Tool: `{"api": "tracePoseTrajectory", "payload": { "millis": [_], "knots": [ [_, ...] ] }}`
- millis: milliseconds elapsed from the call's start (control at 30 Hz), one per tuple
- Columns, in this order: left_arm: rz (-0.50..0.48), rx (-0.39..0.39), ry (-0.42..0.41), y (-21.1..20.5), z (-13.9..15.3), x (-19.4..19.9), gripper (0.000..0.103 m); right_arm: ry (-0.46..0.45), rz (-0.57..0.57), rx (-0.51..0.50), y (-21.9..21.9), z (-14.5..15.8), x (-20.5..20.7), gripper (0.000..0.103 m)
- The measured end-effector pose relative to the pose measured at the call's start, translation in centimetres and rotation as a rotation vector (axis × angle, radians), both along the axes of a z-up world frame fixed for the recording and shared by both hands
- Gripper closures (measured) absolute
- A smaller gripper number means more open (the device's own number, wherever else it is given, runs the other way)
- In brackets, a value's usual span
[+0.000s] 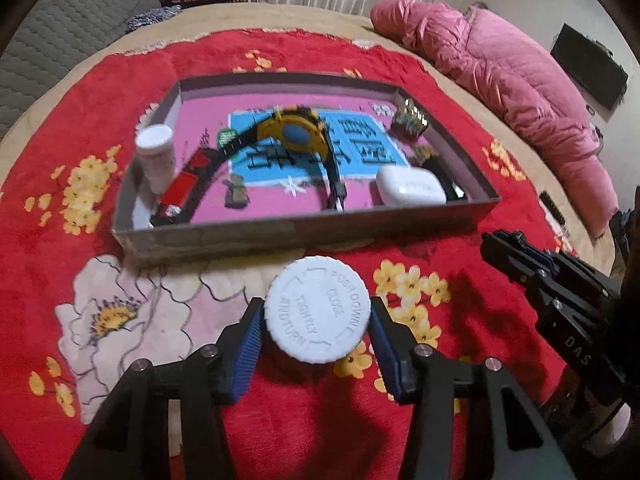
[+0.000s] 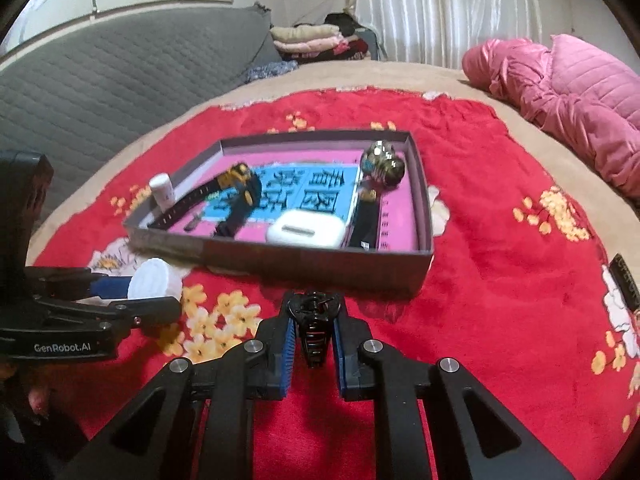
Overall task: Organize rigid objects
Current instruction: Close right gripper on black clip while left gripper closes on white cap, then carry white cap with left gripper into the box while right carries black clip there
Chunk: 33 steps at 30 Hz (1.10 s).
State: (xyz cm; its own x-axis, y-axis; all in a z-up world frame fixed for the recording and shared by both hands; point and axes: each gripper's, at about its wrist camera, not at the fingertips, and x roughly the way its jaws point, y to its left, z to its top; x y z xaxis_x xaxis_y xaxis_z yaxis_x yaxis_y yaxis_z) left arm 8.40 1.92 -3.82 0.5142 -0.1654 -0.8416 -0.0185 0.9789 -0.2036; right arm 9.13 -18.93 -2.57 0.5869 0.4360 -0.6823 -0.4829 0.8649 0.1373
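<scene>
My left gripper [image 1: 317, 320] is shut on a white-capped bottle [image 1: 317, 309], held just in front of the shallow grey box [image 1: 280, 236]; the bottle also shows in the right wrist view [image 2: 154, 280]. My right gripper [image 2: 314, 334] is shut on a black hair claw clip [image 2: 315, 322], near the box's front wall [image 2: 312, 264]. Inside the box lie a yellow-and-black watch [image 1: 296, 134], a small white bottle [image 1: 156, 156], a red object [image 1: 182, 186], a white earbud case [image 1: 410, 186] and a shiny faceted object [image 2: 382, 164].
The box sits on a red flowered blanket [image 1: 400, 80] on a bed. A pink padded jacket [image 1: 520, 80] lies at the right. A grey quilted headboard [image 2: 100, 80] and folded clothes [image 2: 312, 40] are behind. A dark object [image 2: 626, 284] lies at the right edge.
</scene>
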Motion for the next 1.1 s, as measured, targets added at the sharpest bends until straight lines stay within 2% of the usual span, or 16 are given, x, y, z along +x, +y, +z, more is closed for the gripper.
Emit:
{"api": "tracePoseTrajectory", "payload": {
  "millis": [433,1100],
  "knots": [
    [0.042,-0.009,-0.083,1.2,3.2,1.3,0.052,-0.071,0.019,0.048,1.4,3.3,0.9,0.087],
    [0.082,-0.016,-0.107,3.0,3.5,3.5,0.052,-0.085,0.0,0.082,2.2,4.4,3.6,0.087]
  ]
}}
